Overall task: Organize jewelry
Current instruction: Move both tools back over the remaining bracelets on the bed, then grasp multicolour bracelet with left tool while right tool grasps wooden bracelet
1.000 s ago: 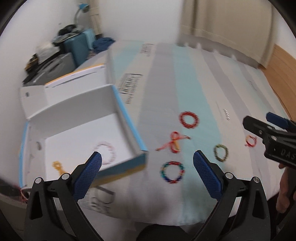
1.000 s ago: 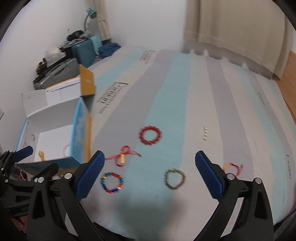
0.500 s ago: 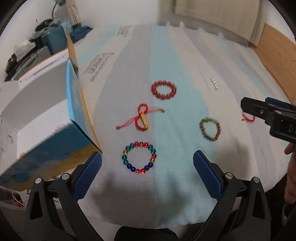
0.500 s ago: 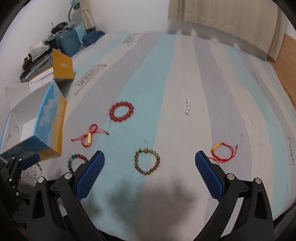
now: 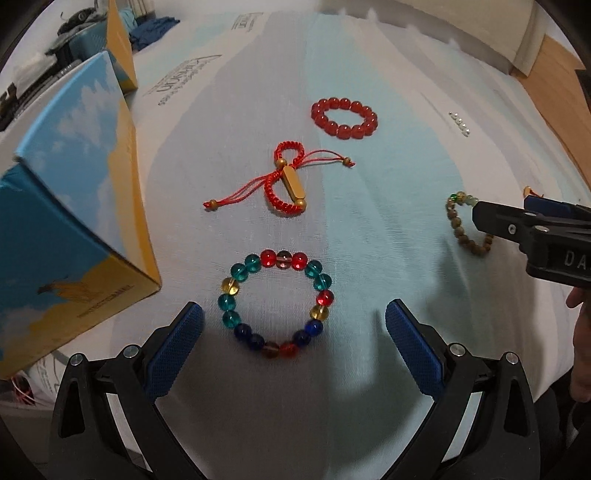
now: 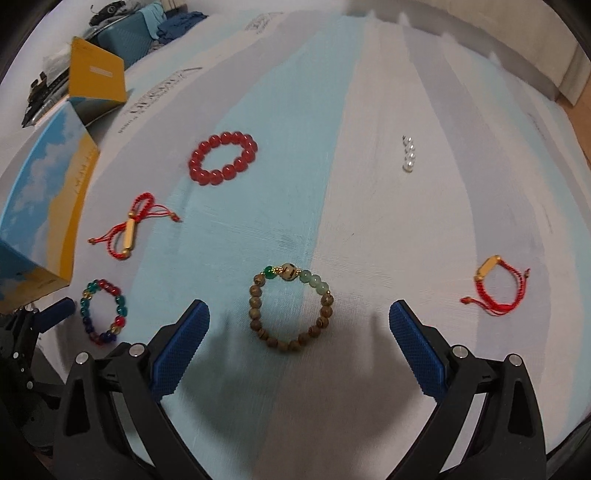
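Observation:
My left gripper (image 5: 293, 332) is open low over the striped cloth, its pads either side of a multicoloured glass bead bracelet (image 5: 321, 297). Beyond it lie a red cord bracelet with a gold bar (image 5: 291, 182) and a red bead bracelet (image 5: 344, 117). My right gripper (image 6: 299, 332) is open too, just short of a brown wooden bead bracelet (image 6: 291, 312). A second red cord bracelet (image 6: 496, 288) lies at the right, and a short row of pearls (image 6: 409, 153) farther back. The blue and yellow box (image 5: 74, 206) stands at the left.
The right gripper's body (image 5: 535, 236) crosses the left wrist view at the right, partly covering the wooden bracelet (image 5: 458, 225). Suitcases and clutter (image 6: 110, 29) sit beyond the box by the wall. Curtains (image 6: 480, 26) hang at the far edge; wooden floor (image 5: 561, 74) shows at the right.
Both grippers have dropped and moved forward toward the cloth. The left one swung right, away from the box's open inside, and the multicoloured bracelet now sits between its pads. Both stay open.

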{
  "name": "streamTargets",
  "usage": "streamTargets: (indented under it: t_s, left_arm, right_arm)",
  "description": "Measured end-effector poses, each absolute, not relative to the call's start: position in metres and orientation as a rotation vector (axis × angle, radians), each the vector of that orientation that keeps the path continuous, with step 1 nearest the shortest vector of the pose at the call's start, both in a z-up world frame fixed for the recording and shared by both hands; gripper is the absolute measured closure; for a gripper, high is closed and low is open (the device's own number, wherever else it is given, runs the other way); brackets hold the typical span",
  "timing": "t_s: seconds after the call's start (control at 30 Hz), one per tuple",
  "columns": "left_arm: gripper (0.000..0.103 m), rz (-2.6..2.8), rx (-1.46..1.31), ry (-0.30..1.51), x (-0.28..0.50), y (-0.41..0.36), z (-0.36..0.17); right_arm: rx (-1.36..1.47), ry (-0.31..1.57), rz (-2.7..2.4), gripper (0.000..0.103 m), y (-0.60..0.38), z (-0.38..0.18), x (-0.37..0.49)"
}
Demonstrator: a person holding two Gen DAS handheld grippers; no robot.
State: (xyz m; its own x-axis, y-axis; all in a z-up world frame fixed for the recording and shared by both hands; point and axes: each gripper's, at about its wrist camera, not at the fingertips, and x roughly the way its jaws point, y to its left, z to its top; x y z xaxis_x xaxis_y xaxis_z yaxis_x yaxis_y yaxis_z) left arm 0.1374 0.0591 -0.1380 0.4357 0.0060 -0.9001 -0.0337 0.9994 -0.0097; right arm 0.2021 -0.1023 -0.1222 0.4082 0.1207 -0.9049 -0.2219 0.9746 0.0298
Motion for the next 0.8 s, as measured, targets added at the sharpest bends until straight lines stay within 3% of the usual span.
streamTargets:
  t_s: [0.17,0.37,0.53,0.63,0.7,0.8]
  left_arm:
    - [0.007,0.043,-0.06,1.126,0.143,0.065,-0.146]
    - [0.022,0.06,-0.052,1.123,0.14,0.067,-0.151]
    - [0.046,0.074,-0.067,1.137,0.143,0.075,-0.15]
    - [0.055,0.086,-0.066,1.139,0.142,0.078,-0.149]
    - [0.063,0.085,-0.058,1.14,0.141,0.079,-0.148]
    - [0.083,0.072,-0.065,1.146,0.14,0.08,-0.145]
  right_arm:
    - [-0.084,1.175,0.226,0.018,-0.099,-0.141,0.211]
    - [-0.066,1.182,0.207,0.031,-0.102,-0.155,0.211]
    - [-0.091,1.173,0.192,0.044,-0.107,-0.154,0.209]
    - [-0.089,1.175,0.18,0.056,-0.113,-0.15,0.208]
    - [-0.082,1.175,0.176,0.068,-0.116,-0.149,0.208]
    - [-0.07,1.175,0.183,0.089,-0.12,-0.146,0.207]
